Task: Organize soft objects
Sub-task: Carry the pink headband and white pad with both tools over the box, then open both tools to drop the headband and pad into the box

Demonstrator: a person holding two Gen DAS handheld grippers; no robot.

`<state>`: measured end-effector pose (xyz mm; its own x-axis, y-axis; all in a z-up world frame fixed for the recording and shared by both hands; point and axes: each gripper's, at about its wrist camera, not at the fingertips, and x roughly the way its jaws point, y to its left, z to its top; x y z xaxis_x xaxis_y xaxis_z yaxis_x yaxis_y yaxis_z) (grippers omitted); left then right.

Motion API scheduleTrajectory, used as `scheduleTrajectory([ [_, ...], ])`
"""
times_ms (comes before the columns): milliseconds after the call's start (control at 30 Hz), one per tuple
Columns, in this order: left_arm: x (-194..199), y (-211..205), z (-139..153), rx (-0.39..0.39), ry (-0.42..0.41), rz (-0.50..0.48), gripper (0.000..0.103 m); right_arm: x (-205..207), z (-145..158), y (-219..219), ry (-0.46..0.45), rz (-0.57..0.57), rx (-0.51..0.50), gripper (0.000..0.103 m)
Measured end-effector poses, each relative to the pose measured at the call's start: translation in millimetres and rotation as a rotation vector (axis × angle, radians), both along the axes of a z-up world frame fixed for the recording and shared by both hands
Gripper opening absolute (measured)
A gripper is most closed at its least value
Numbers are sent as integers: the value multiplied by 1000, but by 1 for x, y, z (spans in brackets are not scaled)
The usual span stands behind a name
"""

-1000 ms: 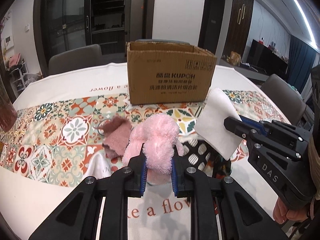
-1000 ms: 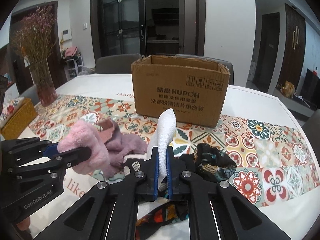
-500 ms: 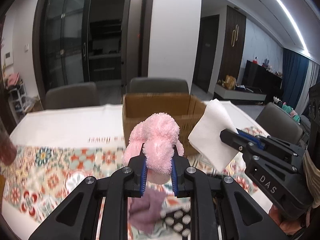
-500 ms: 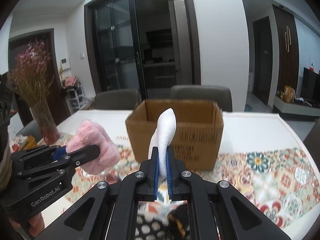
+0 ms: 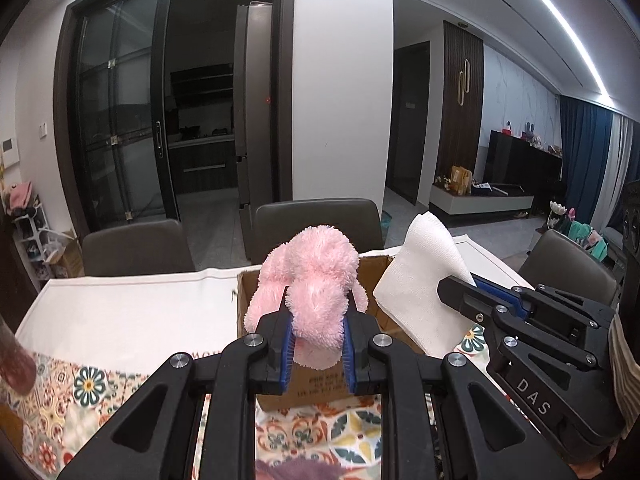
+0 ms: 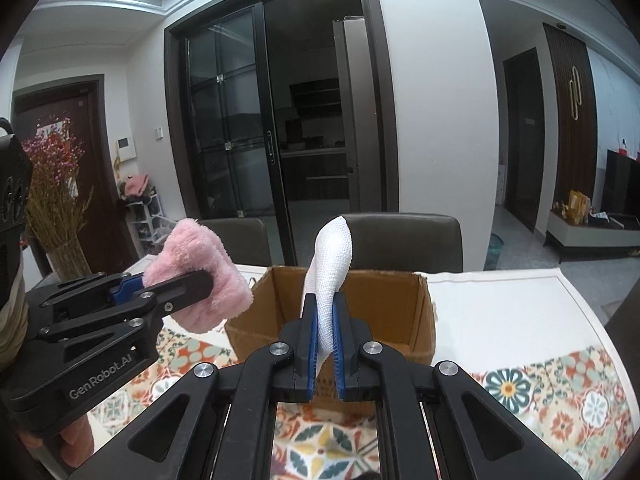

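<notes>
Left wrist view: we count one fluffy pink plush cloth (image 5: 316,292) clamped by our left gripper (image 5: 316,354), one white woven towel (image 6: 330,276) pinched by our right gripper (image 6: 325,354), and one open brown cardboard box (image 6: 384,304) beyond both.

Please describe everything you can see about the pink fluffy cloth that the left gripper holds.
The pink fluffy cloth looks like soft long-pile plush, bunched into rounded lobes. The left gripper is shut on its lower part, blue pads pressing both sides; the upper part bulges above the fingers and one lobe hangs to the left. It is held in the air, in front of the open cardboard box, beside the white cloth in the right gripper. Only the pads visibly touch it.
</notes>
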<state>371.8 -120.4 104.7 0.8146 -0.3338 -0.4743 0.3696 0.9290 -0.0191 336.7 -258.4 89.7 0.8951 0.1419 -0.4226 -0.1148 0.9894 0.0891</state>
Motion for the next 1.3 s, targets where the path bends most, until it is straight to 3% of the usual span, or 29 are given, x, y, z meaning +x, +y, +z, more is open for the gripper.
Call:
scheduleTrajectory([
  [300,46,-20,-8,32,35,-7,20,45,-7,-14,57,4,7,8],
  [833,134,-44,-56,83,218,3,23,116,-58,-34,262,14,40,8],
  [1067,141,-46,-73,91,255,22,41,127,-73,-36,306,28,32,11],
  [1167,137,-45,-73,95,247,30,54,130,-76,-35,321,33,24,23],
  [1200,135,-43,-72,101,240,35,57,131,-76,-34,323,33,23,32],
  [1300,131,-41,-69,111,218,53,65,129,-75,-37,319,13,22,40],
])
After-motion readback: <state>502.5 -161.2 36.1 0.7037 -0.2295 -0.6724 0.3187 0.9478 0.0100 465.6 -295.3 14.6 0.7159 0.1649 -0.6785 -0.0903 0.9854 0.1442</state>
